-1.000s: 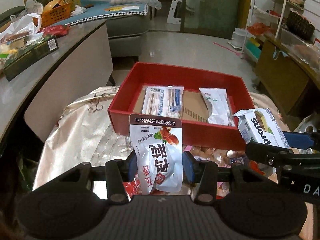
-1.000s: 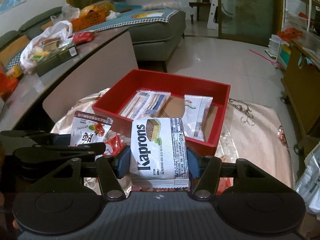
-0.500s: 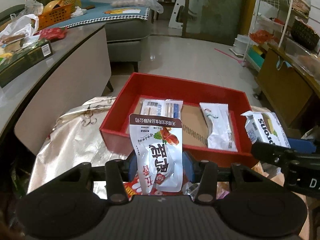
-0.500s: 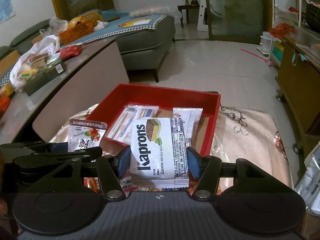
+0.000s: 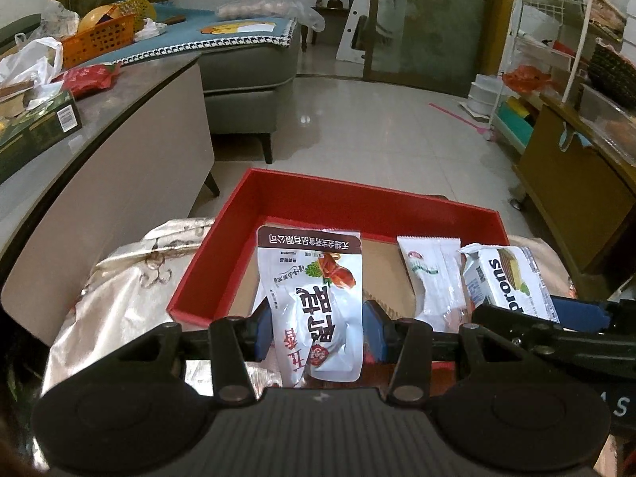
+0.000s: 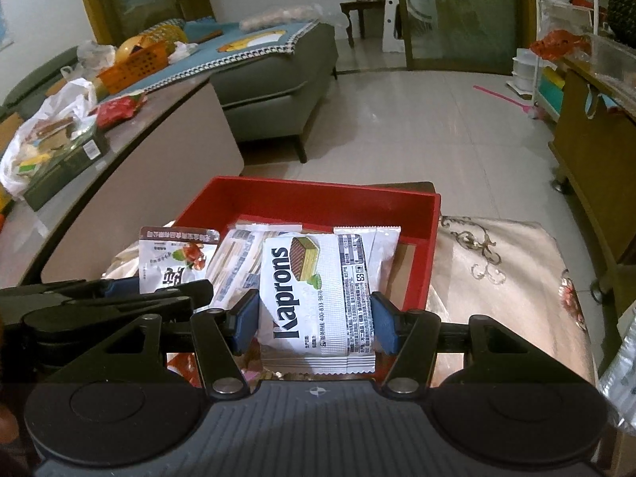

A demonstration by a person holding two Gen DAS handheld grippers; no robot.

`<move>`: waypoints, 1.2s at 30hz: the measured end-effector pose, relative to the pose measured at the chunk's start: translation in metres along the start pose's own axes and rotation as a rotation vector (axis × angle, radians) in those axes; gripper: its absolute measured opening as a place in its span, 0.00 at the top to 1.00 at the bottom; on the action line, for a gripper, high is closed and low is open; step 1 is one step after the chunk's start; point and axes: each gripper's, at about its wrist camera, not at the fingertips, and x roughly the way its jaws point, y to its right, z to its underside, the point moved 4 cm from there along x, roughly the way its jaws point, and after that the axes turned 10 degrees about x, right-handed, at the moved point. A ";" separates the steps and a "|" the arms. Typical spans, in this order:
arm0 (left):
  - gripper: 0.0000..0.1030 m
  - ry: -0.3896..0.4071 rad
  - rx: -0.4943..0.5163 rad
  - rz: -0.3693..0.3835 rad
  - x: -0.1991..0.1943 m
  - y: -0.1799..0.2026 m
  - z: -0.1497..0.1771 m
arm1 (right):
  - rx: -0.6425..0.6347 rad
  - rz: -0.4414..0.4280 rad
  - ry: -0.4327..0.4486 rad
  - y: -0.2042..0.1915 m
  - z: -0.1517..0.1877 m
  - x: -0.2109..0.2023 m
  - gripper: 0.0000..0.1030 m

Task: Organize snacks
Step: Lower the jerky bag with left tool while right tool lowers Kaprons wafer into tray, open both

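Observation:
My left gripper [image 5: 318, 328] is shut on a white snack pouch with red Chinese lettering [image 5: 318, 302], held upright over the near left part of the red box [image 5: 357, 198]. My right gripper [image 6: 316, 324] is shut on a white Kaprons wafer pack [image 6: 318, 298], held over the box's near edge [image 6: 318, 194]. Each held pack shows in the other view: the Kaprons pack [image 5: 505, 278] at right, the pouch [image 6: 175, 258] at left. A white packet [image 5: 433, 274] and a striped packet [image 6: 242, 262] lie inside the box.
The box sits on a gold patterned cloth [image 6: 497, 278]. More snacks lie on the cloth below the grippers. A grey counter [image 5: 119, 119] with bags and a dark carton is at left. A sofa [image 6: 274, 63] is behind, a wooden cabinet [image 5: 576, 198] at right.
Both grippers have moved forward toward the red box with their packs still held; the packs now hang over the box's near part.

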 end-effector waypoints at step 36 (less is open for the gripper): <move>0.61 -0.068 0.046 -0.030 0.075 0.008 -0.016 | 0.027 0.037 -0.058 0.021 -0.011 0.070 0.36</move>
